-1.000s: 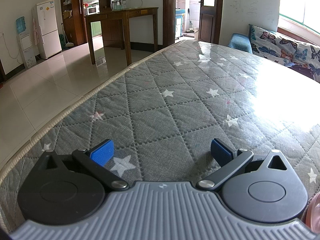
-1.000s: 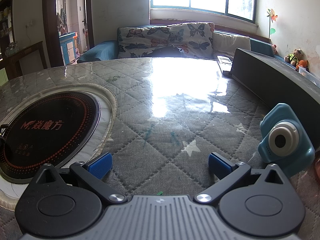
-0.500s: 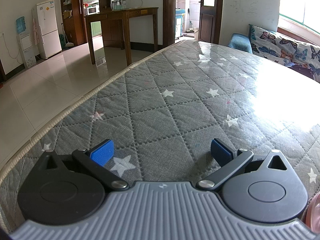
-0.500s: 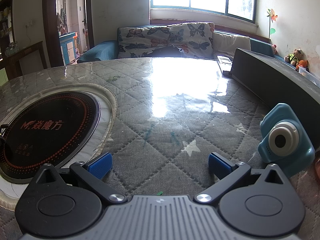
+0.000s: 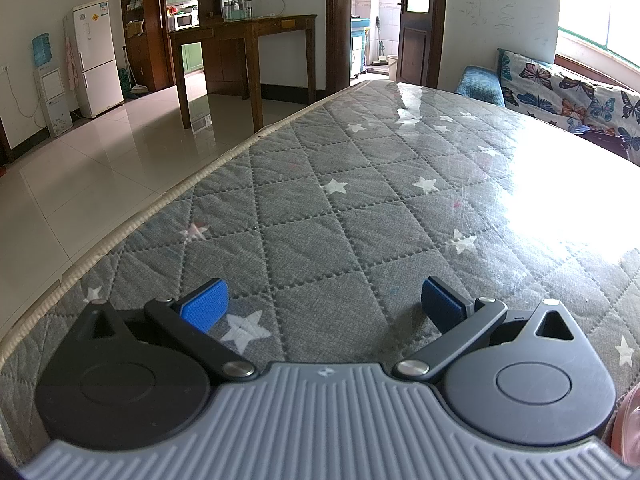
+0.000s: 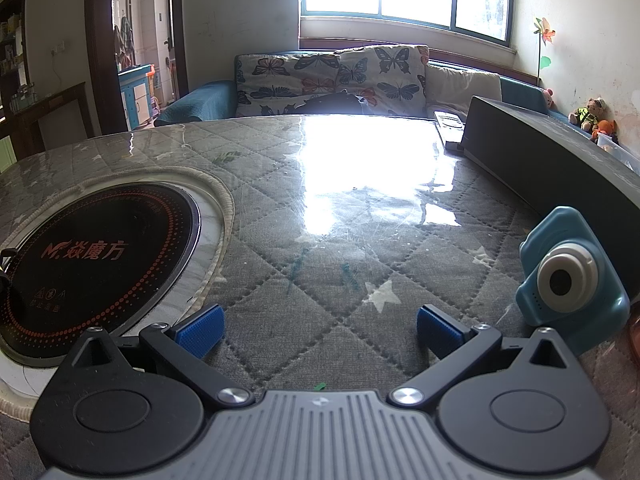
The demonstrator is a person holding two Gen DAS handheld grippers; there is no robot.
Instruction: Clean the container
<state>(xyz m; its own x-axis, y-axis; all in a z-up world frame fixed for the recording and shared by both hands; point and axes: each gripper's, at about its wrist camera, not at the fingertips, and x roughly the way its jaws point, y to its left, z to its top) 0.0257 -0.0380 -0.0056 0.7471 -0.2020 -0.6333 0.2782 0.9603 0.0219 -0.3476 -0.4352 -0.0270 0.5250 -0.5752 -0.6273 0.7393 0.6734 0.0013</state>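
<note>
My left gripper [image 5: 324,306] rests low over the grey quilted star-pattern tablecloth [image 5: 360,208], open, with nothing between its blue pads. A sliver of a pinkish translucent object [image 5: 629,426], maybe the container, shows at the bottom right edge of the left wrist view; most of it is hidden. My right gripper [image 6: 318,330] is also open and empty above the same cloth [image 6: 340,248]. A reddish edge [image 6: 634,344] shows at the far right of the right wrist view; I cannot tell what it is.
A round black induction hob [image 6: 92,268] is set into the table at the left. A blue toy camera [image 6: 570,276] stands to the right of the right gripper, a long dark box [image 6: 552,152] behind it. The table's edge [image 5: 132,228] drops to tiled floor on the left.
</note>
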